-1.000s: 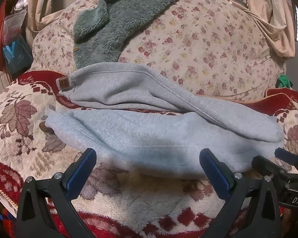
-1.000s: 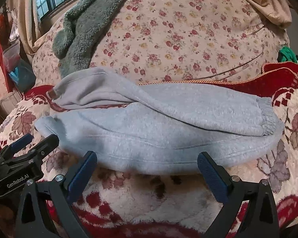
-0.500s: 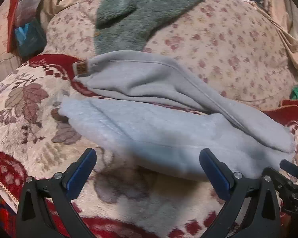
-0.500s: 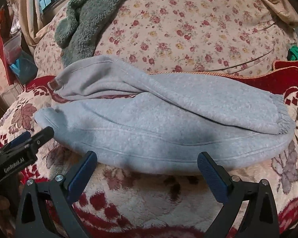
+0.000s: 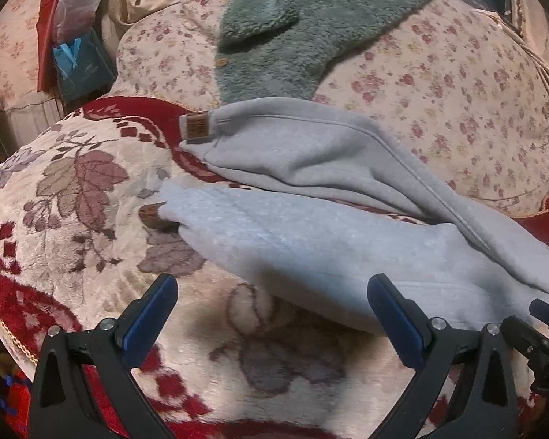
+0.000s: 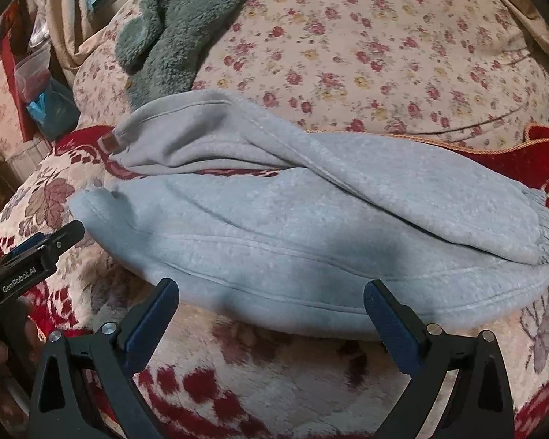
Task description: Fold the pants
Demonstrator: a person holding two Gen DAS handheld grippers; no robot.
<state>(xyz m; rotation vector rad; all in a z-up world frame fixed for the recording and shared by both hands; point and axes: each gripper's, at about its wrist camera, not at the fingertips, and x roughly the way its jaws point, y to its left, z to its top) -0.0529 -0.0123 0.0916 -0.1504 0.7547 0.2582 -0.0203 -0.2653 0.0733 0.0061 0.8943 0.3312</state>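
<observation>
Grey sweatpants (image 5: 329, 234) lie across a red and cream floral blanket (image 5: 73, 201), folded lengthwise with one leg over the other. A brown label (image 5: 197, 128) marks the waistband at the left; the ribbed cuffs (image 6: 538, 234) are at the right. My left gripper (image 5: 271, 314) is open and empty, just in front of the pants' near edge, towards the waist end. My right gripper (image 6: 271, 314) is open and empty, in front of the pants' near edge at the middle. Each gripper shows at the edge of the other's view, the right one (image 5: 545, 333) and the left one (image 6: 36, 252).
A floral cushion (image 5: 439, 84) rises behind the pants with a green fleece garment (image 5: 292, 36) draped on it. A plastic bag and blue box (image 5: 77, 55) stand at the far left. Curtains hang at the back.
My left gripper has shifted left towards the waist end, so the pants slide right in its view. My right gripper has moved a little closer to the pants. Both stay open.
</observation>
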